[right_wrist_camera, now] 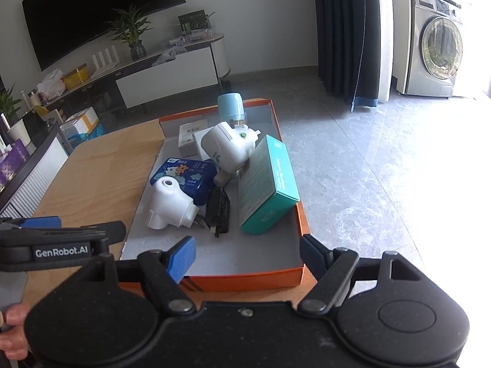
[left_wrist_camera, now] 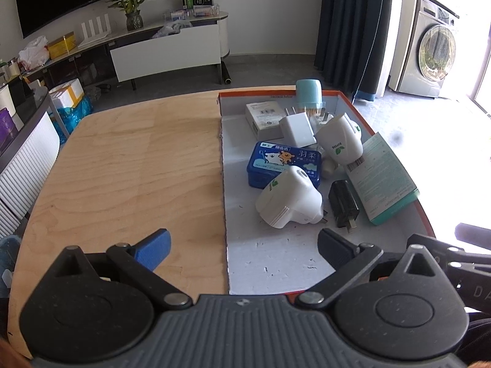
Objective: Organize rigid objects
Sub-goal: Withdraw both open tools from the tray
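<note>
An orange box lid (left_wrist_camera: 425, 211) with a gray inside is set on the right part of the wooden desk (left_wrist_camera: 122, 159). Many hard things are piled in it.

A blue tin (left_wrist_camera: 284, 164) with cartoon bears on top is seen near the middle. A white plug-in device (left_wrist_camera: 291, 201) with a green leaf mark is leaned on the tin's near edge. A second white plug-in device (left_wrist_camera: 339, 142) with a green dot is propped up behind it. A black charger (left_wrist_camera: 343, 204) with metal prongs is laid just beside the near white one. A teal box (right_wrist_camera: 270, 187) is tilted against the lid's right wall. A white charger (left_wrist_camera: 297, 130) and a small white box (left_wrist_camera: 262, 118) are placed toward the back. A light blue cap-shaped thing (left_wrist_camera: 308, 92) is stood at the far wall.

The left claw (left_wrist_camera: 244, 245) is spread wide over the lid's near end, and nothing is held in it. The right claw (right_wrist_camera: 247, 254) is spread wide too, above the lid's near wall, and nothing is held.
</note>
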`<state>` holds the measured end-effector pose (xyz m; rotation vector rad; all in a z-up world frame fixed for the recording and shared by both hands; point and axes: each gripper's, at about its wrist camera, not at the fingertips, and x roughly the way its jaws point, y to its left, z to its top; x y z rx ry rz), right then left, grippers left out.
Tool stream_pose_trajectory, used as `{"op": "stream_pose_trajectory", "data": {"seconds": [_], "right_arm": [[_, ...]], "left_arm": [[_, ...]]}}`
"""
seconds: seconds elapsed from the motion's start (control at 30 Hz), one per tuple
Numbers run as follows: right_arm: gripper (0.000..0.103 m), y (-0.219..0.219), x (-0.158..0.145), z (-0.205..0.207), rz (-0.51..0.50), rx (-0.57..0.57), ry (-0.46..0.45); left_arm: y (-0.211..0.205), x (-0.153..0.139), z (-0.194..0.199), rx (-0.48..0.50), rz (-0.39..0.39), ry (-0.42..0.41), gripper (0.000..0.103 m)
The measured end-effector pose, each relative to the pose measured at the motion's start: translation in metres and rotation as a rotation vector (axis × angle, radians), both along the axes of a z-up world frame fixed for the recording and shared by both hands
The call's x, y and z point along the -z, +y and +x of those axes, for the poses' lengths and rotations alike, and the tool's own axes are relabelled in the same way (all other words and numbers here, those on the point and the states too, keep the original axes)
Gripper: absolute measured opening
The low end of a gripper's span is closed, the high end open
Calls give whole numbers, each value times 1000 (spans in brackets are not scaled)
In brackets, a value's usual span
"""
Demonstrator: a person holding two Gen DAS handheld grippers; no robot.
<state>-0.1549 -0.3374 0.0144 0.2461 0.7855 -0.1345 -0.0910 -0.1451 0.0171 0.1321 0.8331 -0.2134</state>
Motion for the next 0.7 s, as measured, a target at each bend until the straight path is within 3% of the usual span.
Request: {"op": "stream_pose_trajectory", "data": {"seconds": [0.7], "right_arm": [[89,0,14,4,13,-9,25]], "left_arm": [[-2,9,0,26,-32,34,103]]}}
